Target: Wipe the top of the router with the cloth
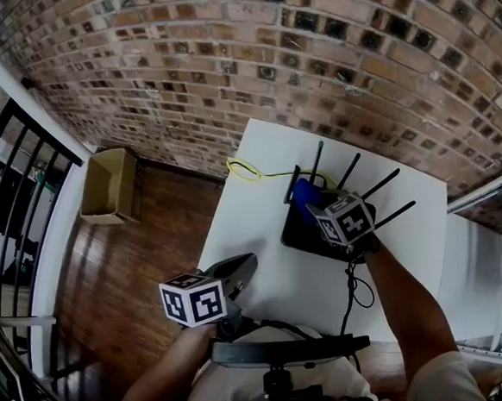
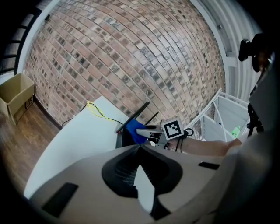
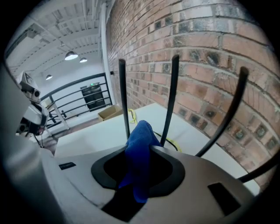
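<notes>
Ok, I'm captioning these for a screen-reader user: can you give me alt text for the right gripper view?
The right gripper is shut on a blue cloth, which bunches up between its jaws. Just beyond rise three black antennas, with a white table behind them and a brick wall at the right.

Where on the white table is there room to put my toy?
Bare: the wide patch left of the router, between the yellow cable and the left gripper. Crowded: around the router, where the right gripper holds the blue cloth.
</notes>
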The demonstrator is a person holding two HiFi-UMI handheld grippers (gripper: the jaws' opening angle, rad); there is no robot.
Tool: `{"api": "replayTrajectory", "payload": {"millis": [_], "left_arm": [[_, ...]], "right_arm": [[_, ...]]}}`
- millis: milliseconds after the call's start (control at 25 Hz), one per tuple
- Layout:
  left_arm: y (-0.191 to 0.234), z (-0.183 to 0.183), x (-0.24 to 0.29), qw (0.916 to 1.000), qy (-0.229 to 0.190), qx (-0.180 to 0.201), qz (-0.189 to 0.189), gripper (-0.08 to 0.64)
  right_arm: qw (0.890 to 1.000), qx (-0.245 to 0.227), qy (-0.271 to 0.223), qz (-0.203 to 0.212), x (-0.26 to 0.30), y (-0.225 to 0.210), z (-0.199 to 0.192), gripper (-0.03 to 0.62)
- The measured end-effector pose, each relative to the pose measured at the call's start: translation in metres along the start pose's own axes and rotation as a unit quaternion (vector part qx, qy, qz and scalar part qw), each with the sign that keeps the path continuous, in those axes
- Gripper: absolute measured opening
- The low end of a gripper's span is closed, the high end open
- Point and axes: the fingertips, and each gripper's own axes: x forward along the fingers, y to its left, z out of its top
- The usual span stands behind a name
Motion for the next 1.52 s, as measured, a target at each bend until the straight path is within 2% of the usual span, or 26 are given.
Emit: {"api": "replayTrajectory", "payload": {"millis": [200, 440, 800, 1040, 1160, 1520], "left_arm": [[-0.003, 0.000, 0.004, 0.9999, 0.008, 0.004, -0.009, 0.023], [-0.015, -0.002, 0.023, 0.9992, 0.029, 0.014, -0.026, 0.023], [-0.021, -0.001, 0.037, 0.9980, 0.046, 0.019, -0.038, 0.023], [-0.015, 0.000, 0.035, 0.9980, 0.048, 0.016, -0.038, 0.023], [-0.011, 0.002, 0.031, 0.9980, 0.049, 0.014, -0.038, 0.023], [0.006, 0.006, 0.019, 0.9976, 0.055, 0.015, -0.041, 0.023]], "right_arm": [[0.998, -0.001, -0.053, -0.040, -0.039, -0.001, 0.012, 0.129], [0.995, -0.026, -0.093, -0.035, -0.071, 0.022, 0.025, 0.129], [0.987, -0.047, -0.149, -0.030, -0.094, 0.044, 0.069, 0.129], [0.981, -0.039, -0.183, -0.041, -0.094, 0.048, 0.101, 0.129], [0.982, -0.026, -0.178, -0.052, -0.082, 0.046, 0.104, 0.129], [0.988, 0.004, -0.135, -0.072, -0.041, 0.044, 0.080, 0.129]]}}
